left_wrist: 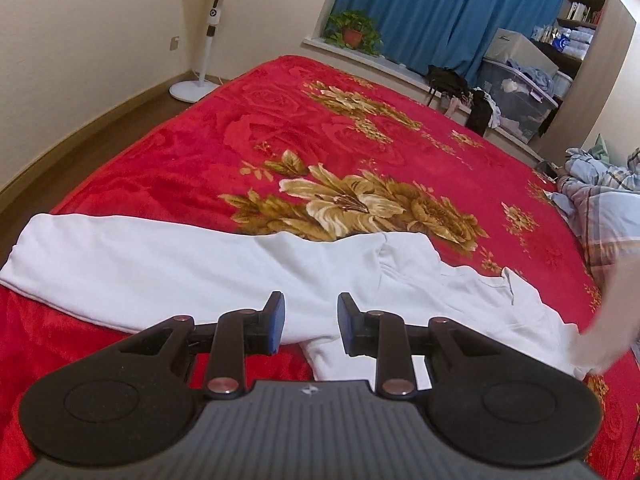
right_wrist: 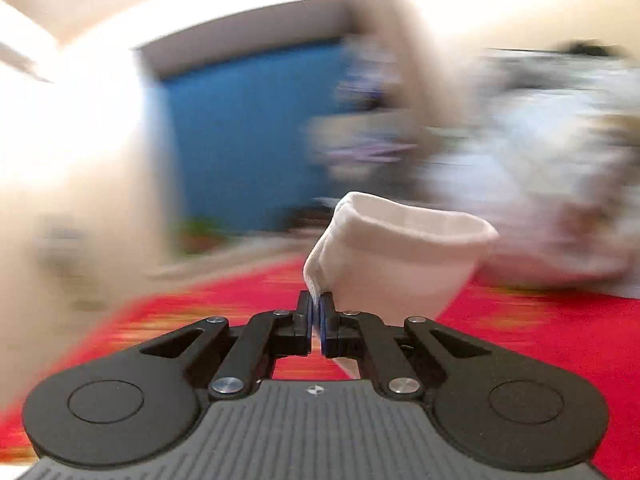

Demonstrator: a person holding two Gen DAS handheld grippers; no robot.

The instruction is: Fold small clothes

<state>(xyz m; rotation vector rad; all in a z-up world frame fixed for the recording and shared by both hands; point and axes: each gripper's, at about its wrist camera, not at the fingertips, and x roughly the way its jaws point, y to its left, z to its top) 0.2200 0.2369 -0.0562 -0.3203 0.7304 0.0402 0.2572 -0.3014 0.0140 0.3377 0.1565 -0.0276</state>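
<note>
White garment spread on red bed. Left tongs narrowly parted, empty, above its near edge. Right tongs pinch cuff, probably sleeve end, lifted. Soft, light, limp cloth; take hold at hems, corners.

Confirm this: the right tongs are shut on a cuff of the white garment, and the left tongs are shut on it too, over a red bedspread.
Not quite. The left tongs stand open above the white garment, gripping nothing, as the left wrist view shows. The right tongs are indeed shut on a cuff, over the red bedspread.
</note>
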